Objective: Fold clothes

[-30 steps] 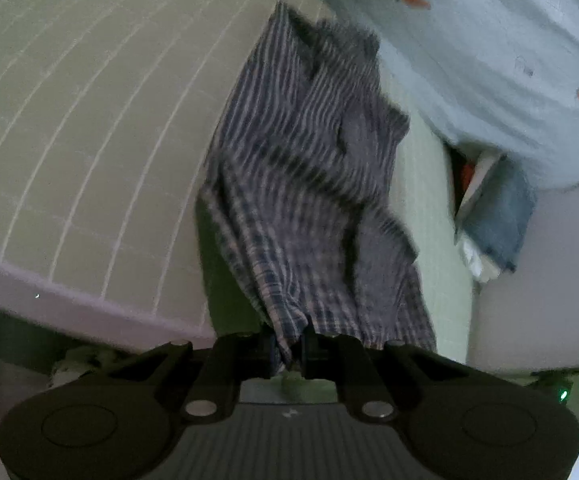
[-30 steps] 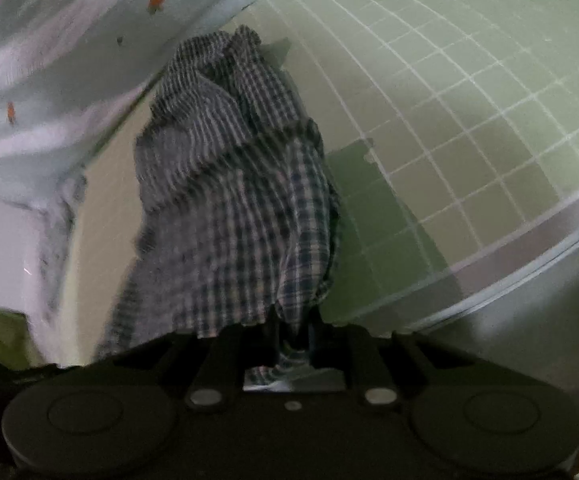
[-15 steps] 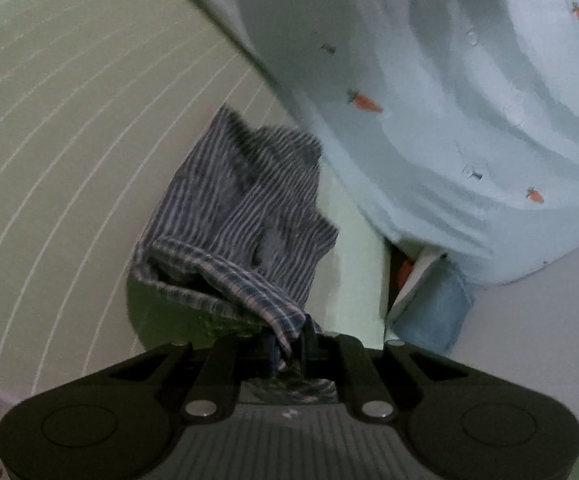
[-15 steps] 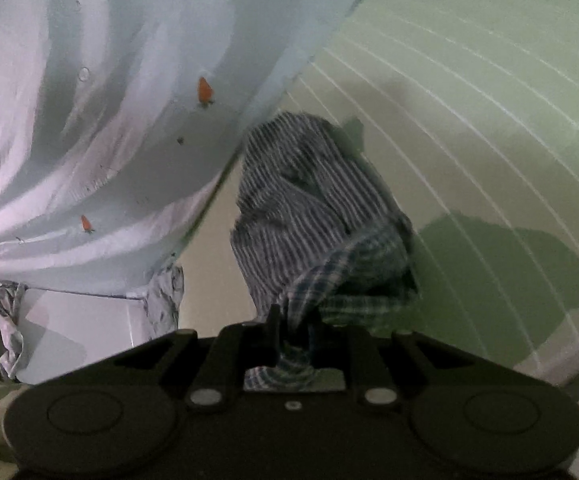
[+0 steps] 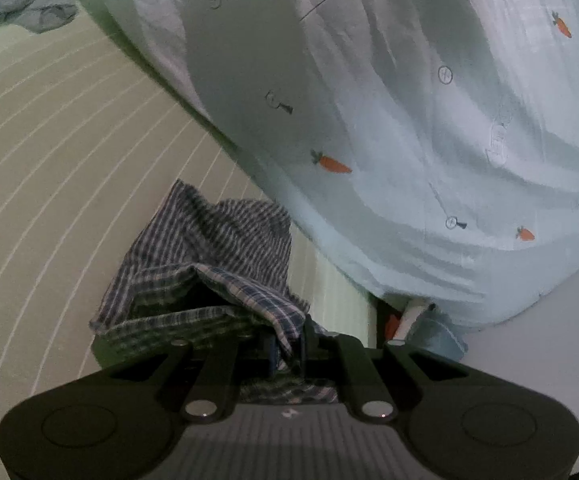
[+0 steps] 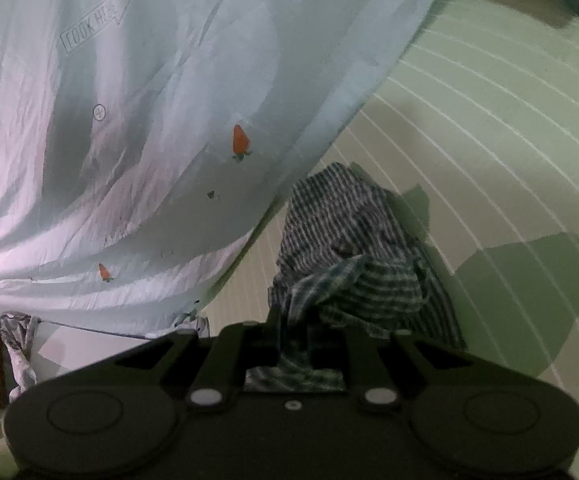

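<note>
While both claws clamp the same plaid garment [image 5: 209,264], the cloth lies bunched straight ahead of them on the bed, its near hem drawn up off the mattress into their grip. The left claw [image 5: 289,344] is clenched on a fold of the hem, with cloth pinched between its fingers and a strip showing behind them over the tool's body; the right claw [image 6: 293,344] is clenched the same way on another part of that hem, the fabric rising from the heap into its narrow gap. Beyond the claws the garment [image 6: 349,248] spreads in a crumpled mound, one layer doubled back over another so that a dark hollow opens beneath the raised edge in the left wrist view. Its weave is a thin, soft check of dark blue and grey with pale lines, reading as stripes where it stretches away and as plaid where it turns over. It rests on a pale green bed sheet [image 5: 49,184] ruled with thin white lines in a grid, smooth and flat. Just beside the garment, towards the side of the bed, hangs a light blue quilt [image 5: 429,120], wrinkled in long soft folds and printed with small orange carrots and outline drawings; in the right wrist view the quilt [image 6: 129,140] fills the left half and nearly touches the plaid heap's edge.
</note>
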